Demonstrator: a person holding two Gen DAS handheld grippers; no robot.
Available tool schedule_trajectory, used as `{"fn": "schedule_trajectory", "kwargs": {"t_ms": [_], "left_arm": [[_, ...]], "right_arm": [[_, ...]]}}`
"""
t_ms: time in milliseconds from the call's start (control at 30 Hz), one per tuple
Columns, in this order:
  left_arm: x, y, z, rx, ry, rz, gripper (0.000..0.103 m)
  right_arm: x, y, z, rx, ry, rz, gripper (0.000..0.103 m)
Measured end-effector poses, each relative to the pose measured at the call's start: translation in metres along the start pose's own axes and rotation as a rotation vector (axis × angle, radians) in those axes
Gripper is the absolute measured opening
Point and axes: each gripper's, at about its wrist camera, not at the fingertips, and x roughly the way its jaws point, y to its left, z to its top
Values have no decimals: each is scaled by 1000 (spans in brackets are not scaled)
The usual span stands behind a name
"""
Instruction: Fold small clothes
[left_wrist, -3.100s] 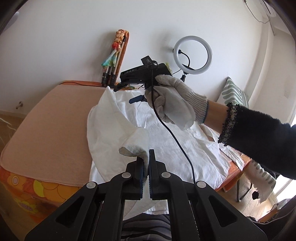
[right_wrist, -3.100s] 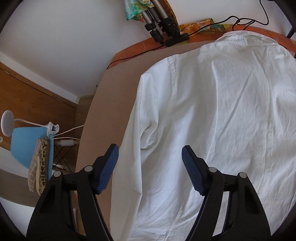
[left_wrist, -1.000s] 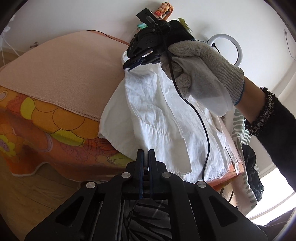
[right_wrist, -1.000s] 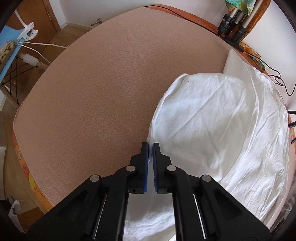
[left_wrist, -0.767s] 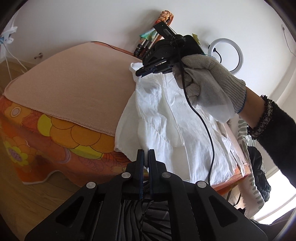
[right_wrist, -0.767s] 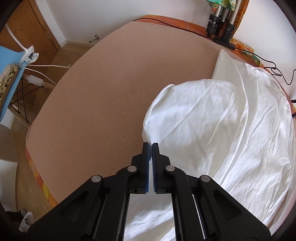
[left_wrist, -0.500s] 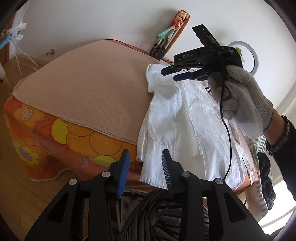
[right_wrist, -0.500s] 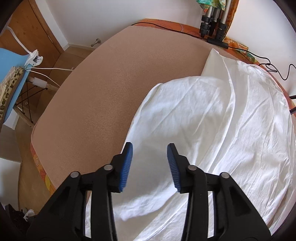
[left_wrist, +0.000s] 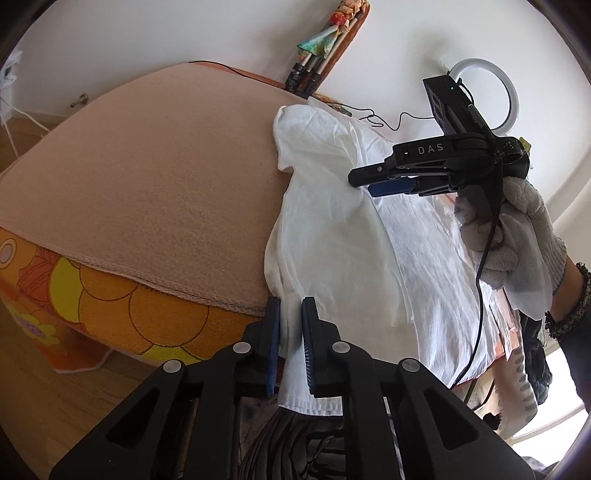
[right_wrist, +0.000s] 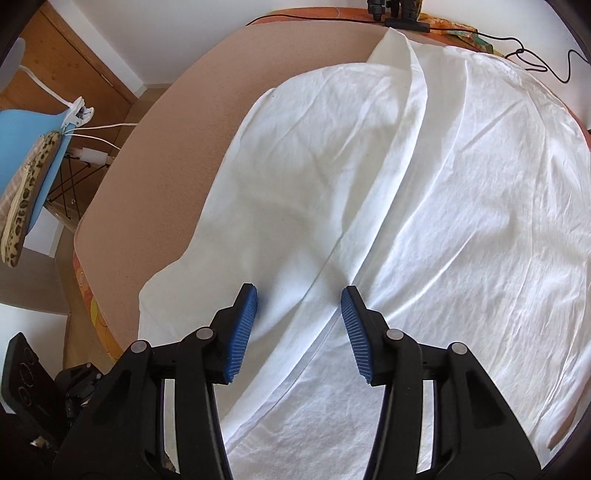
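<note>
left wrist view: a bed (left_wrist: 140, 192) under a tan cover (left_wrist: 155, 173), with an orange floral sheet (left_wrist: 110, 306) hanging at its near edge, stands against a white wall over a wooden floor (left_wrist: 55, 398). a ring light (left_wrist: 508, 96) and folded tripods (left_wrist: 314, 70) stand at the far side. a white shirt (left_wrist: 351, 240) lies along the bed's right part, its lower edge hanging over the near side. the left claw (left_wrist: 290, 345) is closing, narrow, with that hanging edge between its blue pads. the right claw (left_wrist: 373, 182), held by a gloved hand (left_wrist: 513, 236), hovers above the shirt.

right wrist view: the white shirt (right_wrist: 406, 184) spreads across the tan cover (right_wrist: 177, 147), one side folded over lengthwise. the right claw (right_wrist: 299, 332) stands moderately wide above the fold line, nothing gripped. at left, a blue chair (right_wrist: 40, 147) carries a leopard-print item (right_wrist: 22, 206). no containers seen.
</note>
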Motion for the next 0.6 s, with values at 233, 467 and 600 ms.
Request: {"fn": "schedule_trajectory", "kwargs": {"t_ms": [233,467,600], "left_arm": [[-10,-13,1,0,-62,-69,6],[-9,-47,1,110,-77,-63,6],[-5,-58,0,130,-73,-67,6]], "right_arm": [[-40,4,17,9,-80,23,51],[-33,37,53,17,-87,35,53],[-8,62,73,3,-62,10,53]]}}
